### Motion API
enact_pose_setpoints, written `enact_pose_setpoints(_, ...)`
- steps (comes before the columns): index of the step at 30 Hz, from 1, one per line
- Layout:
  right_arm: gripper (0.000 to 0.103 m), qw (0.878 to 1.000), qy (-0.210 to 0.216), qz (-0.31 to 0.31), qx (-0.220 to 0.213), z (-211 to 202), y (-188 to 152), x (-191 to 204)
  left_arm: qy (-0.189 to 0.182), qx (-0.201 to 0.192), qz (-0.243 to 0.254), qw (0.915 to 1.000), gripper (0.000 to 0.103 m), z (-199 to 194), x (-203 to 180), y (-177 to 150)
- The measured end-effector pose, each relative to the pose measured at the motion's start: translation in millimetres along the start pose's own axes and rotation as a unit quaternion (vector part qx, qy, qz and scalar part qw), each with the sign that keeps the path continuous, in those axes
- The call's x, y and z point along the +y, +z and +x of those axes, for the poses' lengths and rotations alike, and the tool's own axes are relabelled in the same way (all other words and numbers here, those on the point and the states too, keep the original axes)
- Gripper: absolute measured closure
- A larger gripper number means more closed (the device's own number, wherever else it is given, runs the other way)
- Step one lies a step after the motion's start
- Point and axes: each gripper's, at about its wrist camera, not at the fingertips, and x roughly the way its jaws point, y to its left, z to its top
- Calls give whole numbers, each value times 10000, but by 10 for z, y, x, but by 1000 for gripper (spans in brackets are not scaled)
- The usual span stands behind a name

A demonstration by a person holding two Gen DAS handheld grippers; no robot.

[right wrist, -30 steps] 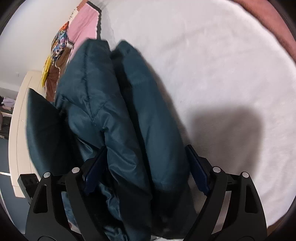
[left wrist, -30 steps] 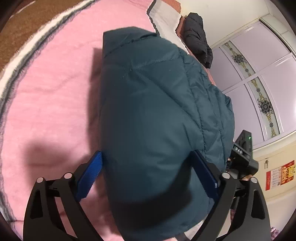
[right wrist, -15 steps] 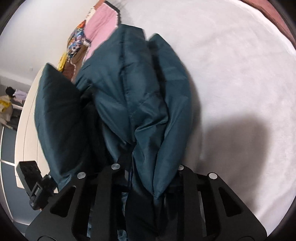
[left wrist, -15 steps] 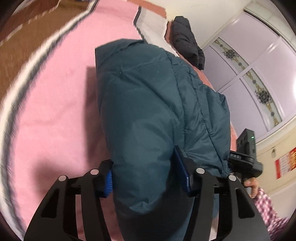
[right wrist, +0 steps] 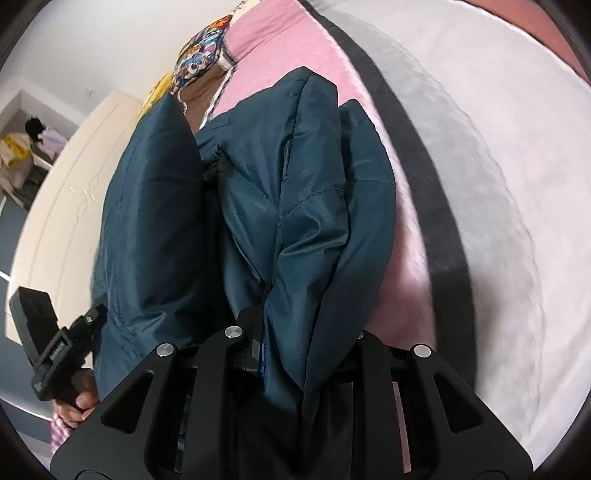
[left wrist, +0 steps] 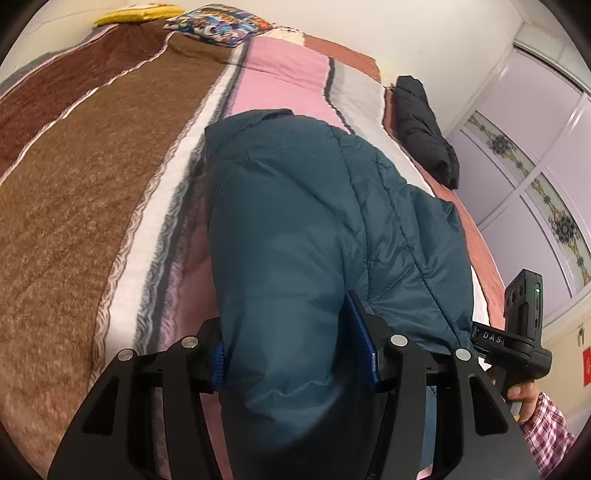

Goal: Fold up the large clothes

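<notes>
Your left gripper (left wrist: pixel 295 350), wide apart around the jacket (left wrist: pixel 295 229) a second ago, now pinches a thick fold of it between its blue pads (left wrist: pixel 364 347). Your right gripper (right wrist: pixel 306 343) has likewise gone from spread to clamped on bunched fabric. Both have lifted and tipped back: the left view now takes in the brown stripes of the blanket (left wrist: pixel 92 177) and the patterned pillow (left wrist: pixel 218 26), and the right view shows pink blanket and that pillow beyond the jacket.
</notes>
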Motion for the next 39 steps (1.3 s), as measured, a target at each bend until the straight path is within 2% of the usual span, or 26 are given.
enact_pose_setpoints(2, 81, 9999, -132, -39, 33, 45, 1, -70, -43, 32, -123, 9999, 47, 51, 74, -7)
enact_pose_setpoints(7, 70, 9997, -146, 184, 86, 120, 75, -110, 4, 17, -337, 9994, 33, 50, 55, -68)
enact_pose_setpoints(12, 66, 9998, -134, 131, -7, -62, 119, -22, 206, 133, -444, 9987, 32, -55, 39, -43)
enact_pose_setpoints(15, 59, 9996, -175, 137, -187, -274, 73, -9, 302, 58, -343, 9989, 32, -188, -8, -34)
enact_pose_setpoints(18, 58, 9986, -323, 123, -412, -489, 17, 6, 265, -121, -226, 9993, 32, -406, -78, -83)
enact_pose_setpoints(23, 58, 9938, -604, -473, -806, -881, -290, 274, 168, -237, -61, 9996, 32, -710, -284, -251)
enact_pose_setpoints(26, 58, 9931, -615, -714, -693, -942, -600, 377, 96, -127, 26, 9999, 32, -794, -427, -470)
enact_pose_setpoints(29, 58, 9929, -761, -830, -373, -795, -815, 386, 154, 158, 194, 9996, 32, -709, -513, -707)
enact_pose_setpoints(32, 58, 9902, -1123, -819, -93, -574, -884, 329, 509, 553, 287, 9968, 32, -476, -516, -897)
enact_pose_setpoints(35, 57, 9876, -1322, -849, 42, -446, -887, 319, 802, 578, 525, 9937, 32, -387, -540, -980)
enact_pose_setpoints(39, 56, 9869, -1366, -860, -92, -528, -923, 400, 696, 515, 370, 9956, 32, -511, -562, -948)
